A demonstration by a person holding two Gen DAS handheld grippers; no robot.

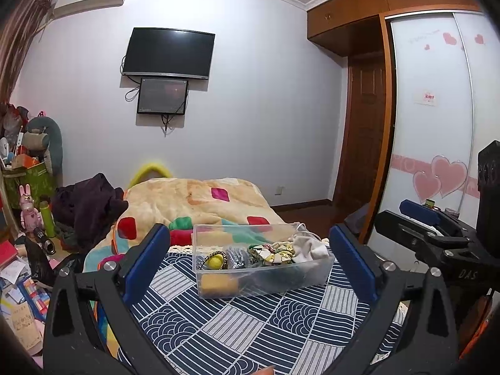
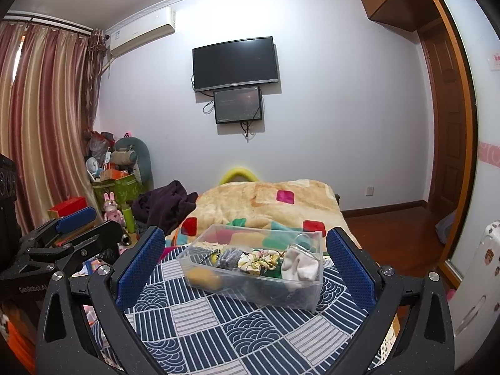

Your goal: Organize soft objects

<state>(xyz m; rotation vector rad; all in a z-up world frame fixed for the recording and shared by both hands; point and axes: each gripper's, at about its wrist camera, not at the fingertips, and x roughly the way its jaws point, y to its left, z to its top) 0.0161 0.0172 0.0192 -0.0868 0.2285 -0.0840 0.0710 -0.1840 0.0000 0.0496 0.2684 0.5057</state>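
Surface: patterned cloth (image 1: 243,328) on a bed.
Left gripper (image 1: 250,259): fingers spread wide, empty.
Right gripper (image 2: 247,262): fingers spread wide, empty.
Clear bin (image 1: 259,281): ahead between the fingers, holding a white sock (image 2: 300,265) and scrunchies (image 1: 275,254).

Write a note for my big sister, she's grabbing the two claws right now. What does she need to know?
Left claw: open, empty, aimed at the box.
Right claw: open, empty, also facing the box.
The clear plastic box sits on the blue-and-white patterned cloth. Inside: a white sock, a floral fabric scrunchie, a yellow sponge-like block, some darker soft pieces.
Done: the soft things in view are in the box.
Left: no loose soft items show on the cloth; probably just check and tidy.
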